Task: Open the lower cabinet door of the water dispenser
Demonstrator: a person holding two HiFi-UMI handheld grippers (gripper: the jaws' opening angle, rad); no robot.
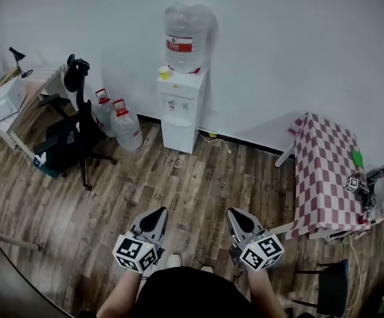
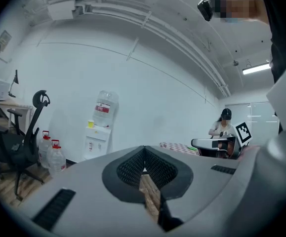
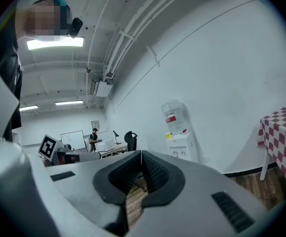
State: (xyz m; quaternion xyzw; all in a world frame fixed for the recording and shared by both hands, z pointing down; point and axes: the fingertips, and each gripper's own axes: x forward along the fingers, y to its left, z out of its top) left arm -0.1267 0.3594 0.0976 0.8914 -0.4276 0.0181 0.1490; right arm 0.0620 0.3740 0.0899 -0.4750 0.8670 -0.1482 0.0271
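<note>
A white water dispenser (image 1: 180,108) stands against the far wall with a large clear bottle (image 1: 186,37) on top and a yellow cup (image 1: 164,73) beside it. Its lower cabinet door (image 1: 176,136) is closed. The dispenser also appears small in the left gripper view (image 2: 97,139) and the right gripper view (image 3: 180,144). My left gripper (image 1: 157,216) and right gripper (image 1: 236,218) are held close to my body, far from the dispenser, both shut with nothing between the jaws.
Two water jugs (image 1: 120,121) and a black office chair (image 1: 72,134) stand left of the dispenser. A desk (image 1: 16,105) is at far left. A table with a red checked cloth (image 1: 326,171) is at right. A cable (image 1: 218,140) lies on the wooden floor.
</note>
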